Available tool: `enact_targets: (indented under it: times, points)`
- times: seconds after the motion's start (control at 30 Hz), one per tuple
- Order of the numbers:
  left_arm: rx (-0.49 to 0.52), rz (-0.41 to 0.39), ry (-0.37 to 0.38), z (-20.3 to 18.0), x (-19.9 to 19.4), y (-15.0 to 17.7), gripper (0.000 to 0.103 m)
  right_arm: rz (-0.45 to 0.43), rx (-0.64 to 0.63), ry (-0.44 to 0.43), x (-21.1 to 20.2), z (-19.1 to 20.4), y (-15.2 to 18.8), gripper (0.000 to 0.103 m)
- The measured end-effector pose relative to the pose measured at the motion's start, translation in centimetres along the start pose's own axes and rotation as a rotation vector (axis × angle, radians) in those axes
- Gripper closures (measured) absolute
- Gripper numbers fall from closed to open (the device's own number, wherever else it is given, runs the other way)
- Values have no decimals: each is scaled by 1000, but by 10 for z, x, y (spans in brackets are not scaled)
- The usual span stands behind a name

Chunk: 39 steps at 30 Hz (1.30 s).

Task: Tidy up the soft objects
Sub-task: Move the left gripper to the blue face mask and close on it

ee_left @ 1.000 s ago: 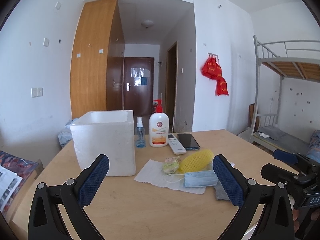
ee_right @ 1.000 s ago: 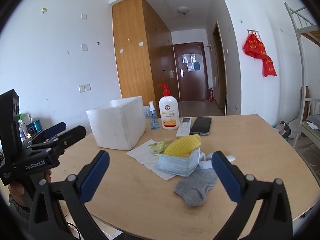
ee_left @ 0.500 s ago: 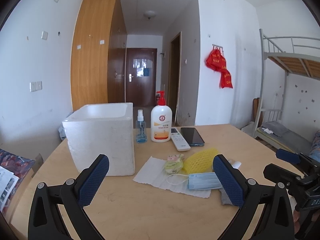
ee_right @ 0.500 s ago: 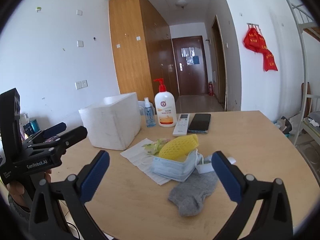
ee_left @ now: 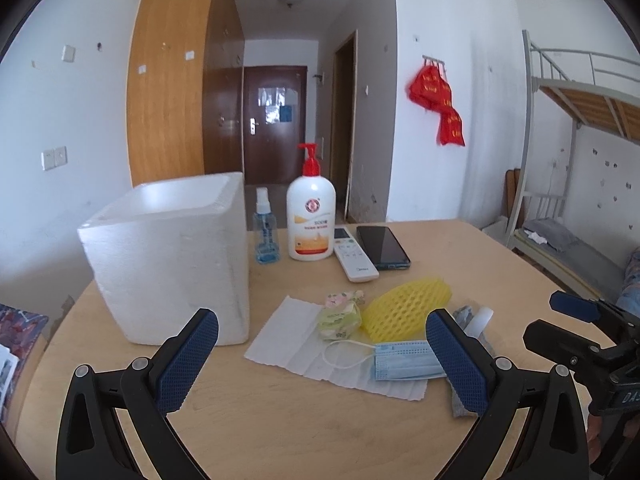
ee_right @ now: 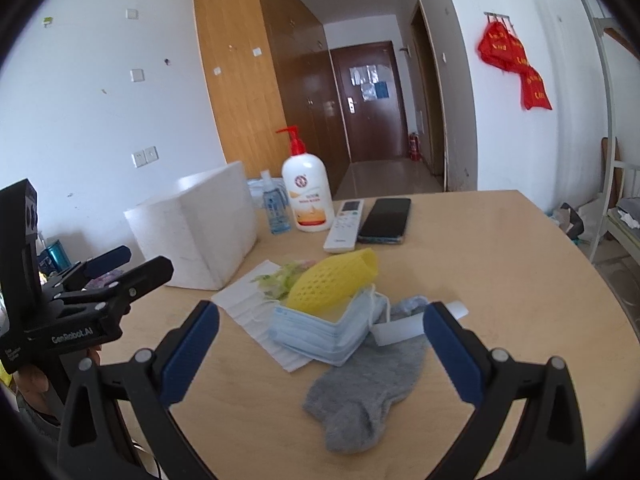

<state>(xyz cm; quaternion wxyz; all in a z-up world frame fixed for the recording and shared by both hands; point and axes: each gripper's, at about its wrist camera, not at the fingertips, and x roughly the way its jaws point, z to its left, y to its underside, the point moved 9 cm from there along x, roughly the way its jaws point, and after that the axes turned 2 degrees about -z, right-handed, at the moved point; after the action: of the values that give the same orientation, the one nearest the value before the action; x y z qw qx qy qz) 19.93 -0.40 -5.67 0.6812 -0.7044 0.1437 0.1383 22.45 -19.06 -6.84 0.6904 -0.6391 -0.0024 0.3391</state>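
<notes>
Grippers, left [ee_left: 322,354] and right [ee_right: 320,350], nearer the soft pile than before, jaws spread wide, empty.

Each tool is black plastic with two angular fingers faced in blue, diamond-textured pads. On the left tool [ee_left: 322,360] and the right tool [ee_right: 320,354], round silver screws sit at the finger joints. Seen from the right wrist, the left tool's boxy body carries white lettering ("GenRobot.AI"), and a bit of skin shows beneath it.
</notes>
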Motion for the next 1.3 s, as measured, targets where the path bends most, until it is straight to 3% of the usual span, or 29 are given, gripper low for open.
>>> enact_targets:
  times: [0.53, 1.03, 1.3]
  points:
    - [25, 174, 39, -13, 63, 21, 0, 109, -18, 32, 40, -22, 1, 0]
    - [31, 358, 177, -45, 101, 53, 0, 204, 41, 57, 62, -59, 16, 0]
    - [18, 432, 263, -60, 110, 65, 21, 223, 51, 40, 65, -66, 22, 2]
